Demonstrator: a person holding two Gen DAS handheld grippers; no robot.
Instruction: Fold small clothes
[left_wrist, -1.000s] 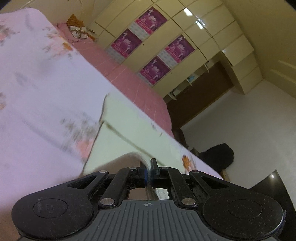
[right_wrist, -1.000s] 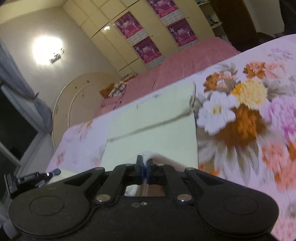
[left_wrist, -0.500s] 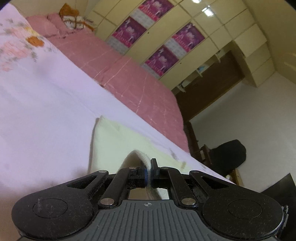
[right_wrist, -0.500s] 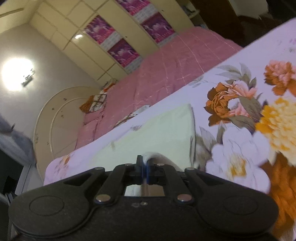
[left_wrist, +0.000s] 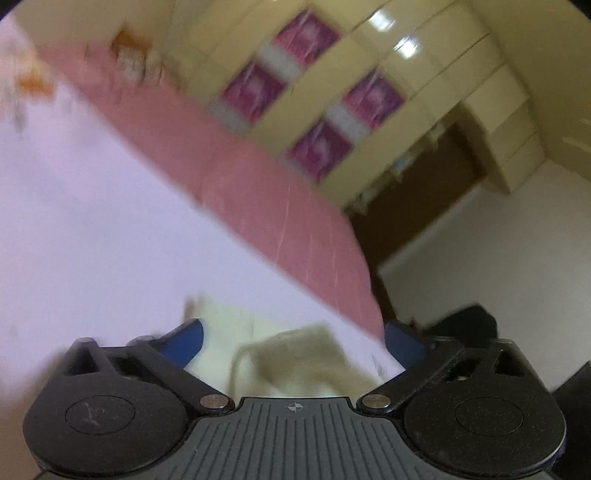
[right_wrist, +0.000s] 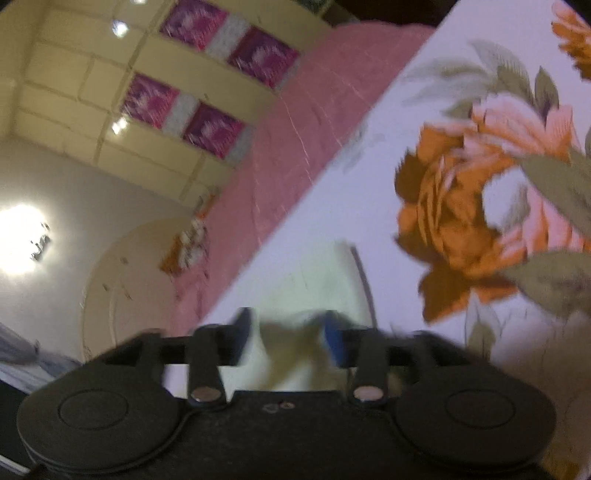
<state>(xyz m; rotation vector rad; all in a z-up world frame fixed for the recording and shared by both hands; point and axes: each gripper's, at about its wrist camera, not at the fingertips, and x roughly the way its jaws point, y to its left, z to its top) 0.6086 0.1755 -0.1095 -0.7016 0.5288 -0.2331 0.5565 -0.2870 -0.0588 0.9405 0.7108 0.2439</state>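
Note:
A pale yellow-green small garment (left_wrist: 295, 354) lies on the lilac floral bedsheet (left_wrist: 92, 240), close under both grippers. In the left wrist view my left gripper (left_wrist: 293, 341) is open, its blue pads wide apart, and the cloth's raised fold lies loose between them. In the right wrist view the same garment (right_wrist: 314, 280) lies ahead, its edge toward the orange flower print. My right gripper (right_wrist: 288, 330) is open, blue pads apart, with a bunched bit of cloth between them, not pinched. Both views are motion-blurred.
The floral sheet (right_wrist: 461, 184) covers the near bed. A pink bedspread (left_wrist: 240, 177) lies beyond it, with pillows (right_wrist: 184, 247) at a cream headboard. A wardrobe with purple posters (left_wrist: 314, 99) lines the far wall. A dark chair (left_wrist: 469, 325) stands on the floor.
Both grippers were shut on the garment's edge and carried it forward over the rest of the cloth. Now both have opened and let the cloth go.

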